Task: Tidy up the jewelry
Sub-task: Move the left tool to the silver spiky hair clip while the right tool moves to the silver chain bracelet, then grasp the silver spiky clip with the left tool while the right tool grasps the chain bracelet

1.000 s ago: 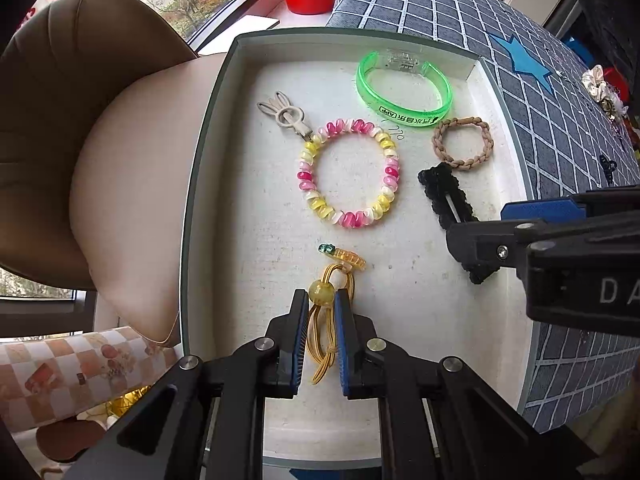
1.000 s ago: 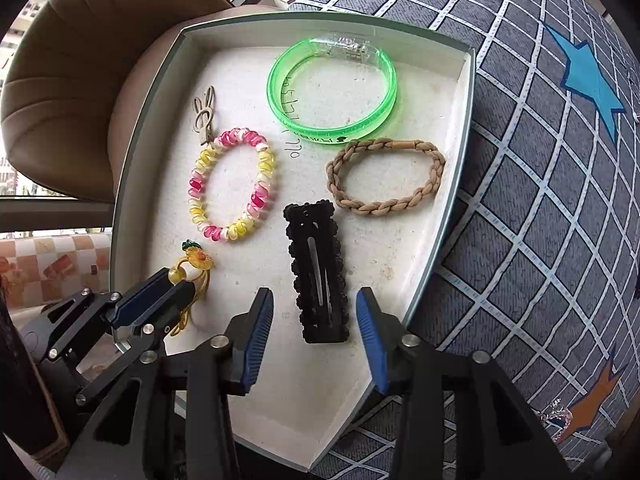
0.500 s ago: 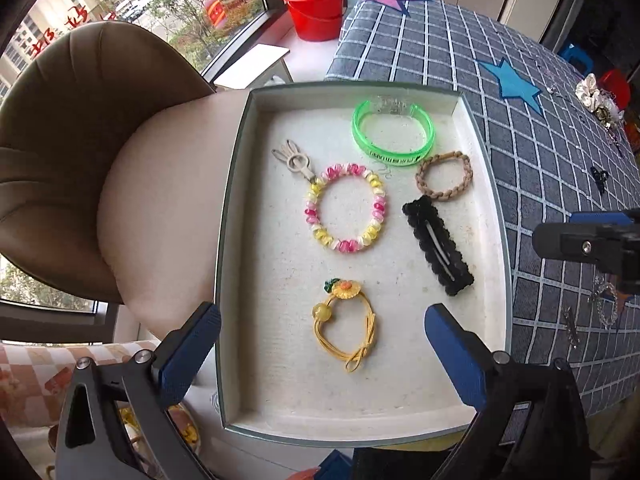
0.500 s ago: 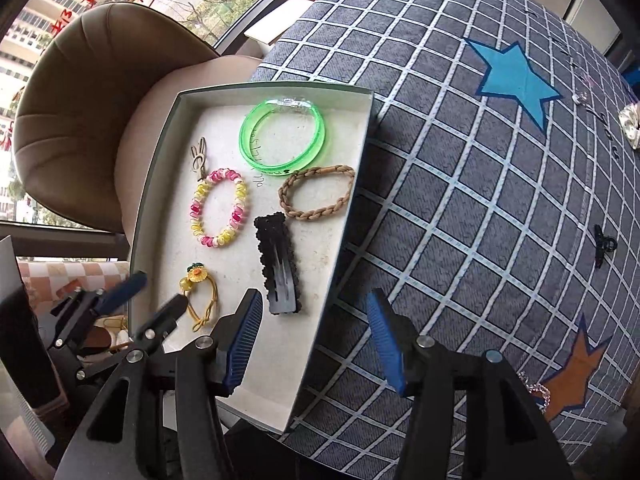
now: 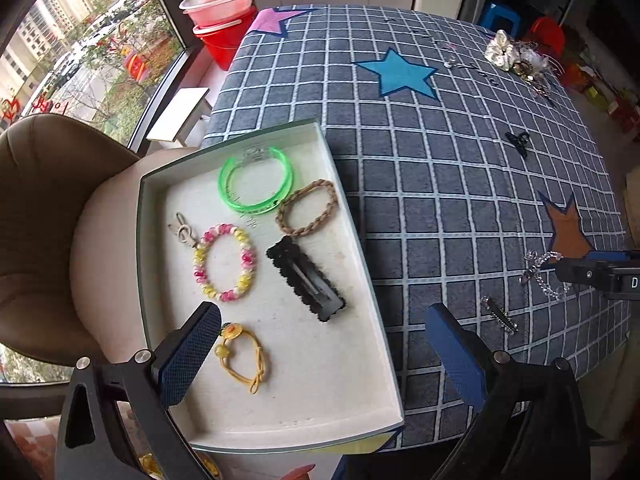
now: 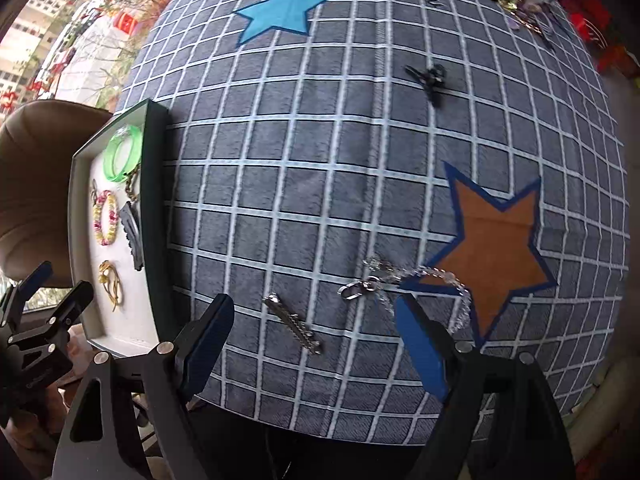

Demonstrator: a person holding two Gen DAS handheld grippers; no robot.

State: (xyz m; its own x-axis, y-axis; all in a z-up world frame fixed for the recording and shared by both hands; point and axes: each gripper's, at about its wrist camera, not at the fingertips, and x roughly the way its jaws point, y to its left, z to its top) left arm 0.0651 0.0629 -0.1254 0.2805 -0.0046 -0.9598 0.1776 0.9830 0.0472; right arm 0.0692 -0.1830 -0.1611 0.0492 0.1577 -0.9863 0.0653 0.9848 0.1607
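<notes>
Grid-patterned blue cloth counter (image 6: 320,184): silver bar clip (image 6: 293,325) between spread right gripper (image 6: 316,344), jaws just widening, nothing held. Left gripper (image 5: 320,352) fully spread, empty, over white shallow tray (image 5: 360,236) at 9 o'clock.

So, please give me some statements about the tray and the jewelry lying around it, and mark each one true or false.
1. The green bangle lies inside the tray. True.
2. The left tongs are shut on the yellow hair tie. False: they are open, and the tie lies loose in the tray.
3. A silver hair clip lies on the checked tablecloth. True.
4. The black lace hair clip lies on the tablecloth. False: it is in the tray.
5. The right tongs hold a chain bracelet. False: they are open and empty; the bracelet lies on the cloth.
</notes>
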